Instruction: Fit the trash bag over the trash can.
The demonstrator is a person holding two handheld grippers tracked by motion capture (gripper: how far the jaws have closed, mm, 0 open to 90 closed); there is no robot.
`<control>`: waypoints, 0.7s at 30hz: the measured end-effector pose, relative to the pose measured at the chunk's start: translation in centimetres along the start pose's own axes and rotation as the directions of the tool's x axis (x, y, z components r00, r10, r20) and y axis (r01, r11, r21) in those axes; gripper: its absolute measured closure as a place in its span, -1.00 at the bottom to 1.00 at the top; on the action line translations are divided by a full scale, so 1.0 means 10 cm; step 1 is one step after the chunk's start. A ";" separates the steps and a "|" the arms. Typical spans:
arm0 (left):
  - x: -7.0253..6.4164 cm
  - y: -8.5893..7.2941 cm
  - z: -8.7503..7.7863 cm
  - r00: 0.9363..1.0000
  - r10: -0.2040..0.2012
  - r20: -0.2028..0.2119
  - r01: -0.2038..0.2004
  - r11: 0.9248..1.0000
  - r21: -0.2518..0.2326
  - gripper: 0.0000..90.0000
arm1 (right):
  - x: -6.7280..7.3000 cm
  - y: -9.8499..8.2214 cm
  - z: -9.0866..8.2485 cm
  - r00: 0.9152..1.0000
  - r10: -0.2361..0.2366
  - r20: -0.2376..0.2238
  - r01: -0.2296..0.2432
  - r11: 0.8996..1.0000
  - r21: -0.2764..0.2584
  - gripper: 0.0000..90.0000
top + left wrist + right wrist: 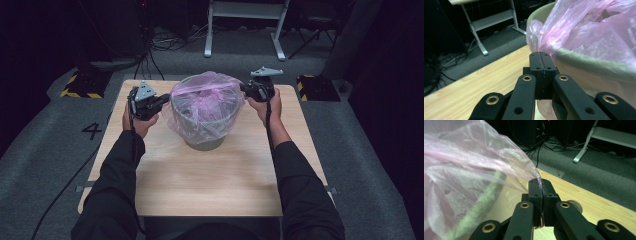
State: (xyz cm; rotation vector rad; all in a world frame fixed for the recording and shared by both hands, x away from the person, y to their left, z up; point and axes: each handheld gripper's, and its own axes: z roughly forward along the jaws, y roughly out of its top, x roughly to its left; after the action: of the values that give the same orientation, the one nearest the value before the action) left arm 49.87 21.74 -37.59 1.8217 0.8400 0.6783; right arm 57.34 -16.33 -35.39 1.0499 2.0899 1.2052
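A: Where is the pink plastic bag (pixel 207 107) placed, and how is it held?

B: It is draped in and over the grey-green bin (pixel 205 142), which stands just beyond the middle of the worktop (pixel 210 182). The bag's left edge is pinched in the left hand-held gripper (pixel 162 101), whose jaws are seen fully shut with the film (pixel 564 32) caught at their tip. The right edge is clamped the same way in the right hand-held gripper (pixel 245 88), jaws shut on a drawn-out fold (pixel 506 162).

A: Which relation is the coming move judged to turn on?

B: The bin lies between the two hand-held grippers, so the bag's mouth is stretched left to right across the rim (pixel 594 62). Each hand is placed just beside its own side of the rim; neither seems clearly nearer.

A: And the room available?

B: Bare worktop is left on the near side and to both sides. The far edge lies close behind the bin, so less room is offered there. A tear in the thin film is judged the main risk if the pull is uneven.
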 end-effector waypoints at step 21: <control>-0.06 -0.10 0.10 0.993 -0.002 0.119 0.000 1.000 0.018 1.00 | 0.05 -0.31 0.06 0.969 0.125 -0.214 -0.133 0.991 -0.022 1.00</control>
State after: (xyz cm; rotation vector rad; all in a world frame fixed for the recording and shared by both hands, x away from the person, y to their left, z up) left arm 49.97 20.98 -38.93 1.8580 0.7699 0.5571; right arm 56.40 -16.58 -38.39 1.0965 2.1768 1.4715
